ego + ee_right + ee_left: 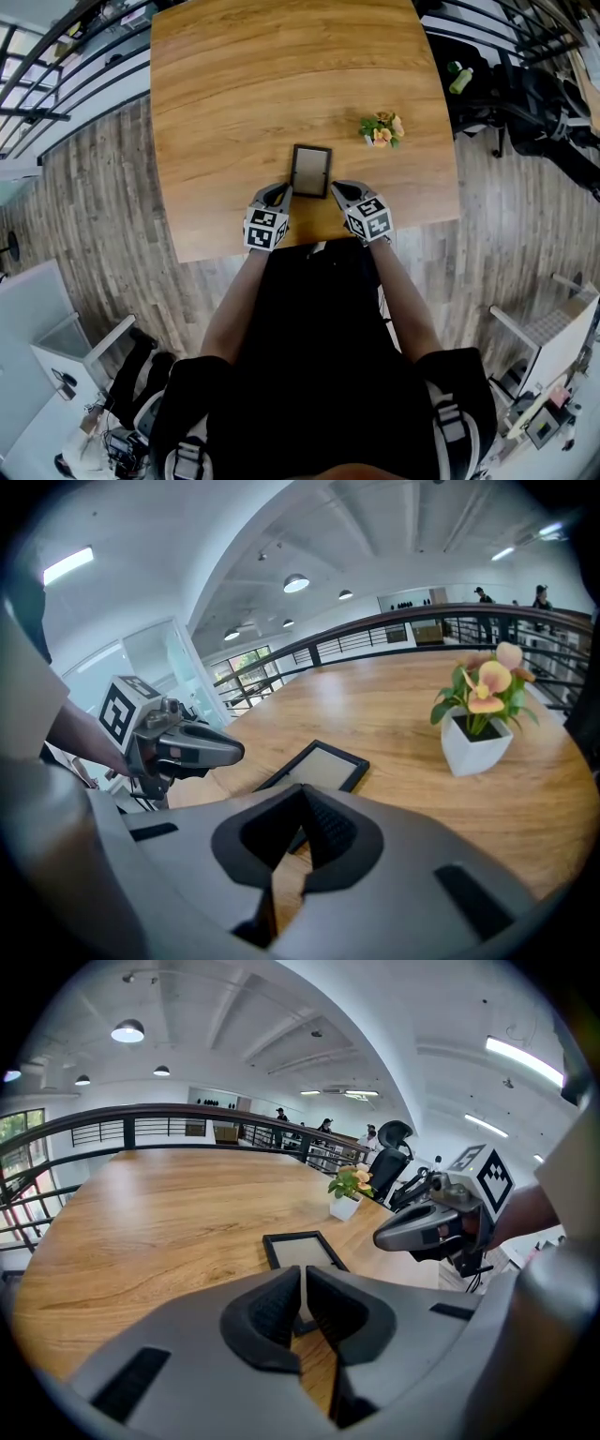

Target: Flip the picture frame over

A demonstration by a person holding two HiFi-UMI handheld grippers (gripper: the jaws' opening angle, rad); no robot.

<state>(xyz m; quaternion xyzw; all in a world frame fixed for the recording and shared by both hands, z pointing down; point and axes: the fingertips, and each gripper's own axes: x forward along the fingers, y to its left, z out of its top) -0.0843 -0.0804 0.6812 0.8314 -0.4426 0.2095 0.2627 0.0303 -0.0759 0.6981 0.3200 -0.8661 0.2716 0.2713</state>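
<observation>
Near the front edge of a wooden worktop [234, 94], a person holds two grey tools. The left tool [278, 193] has its jaws drawn almost together, its tip just beside the near left corner of the picture frame [310, 171]. That dark frame lies flat on the wood, pale panel facing up. The right tool [339, 189], jaws fully together, sits by the frame's near right corner. Farther right stands a small pot of flowers [382, 129]
</observation>
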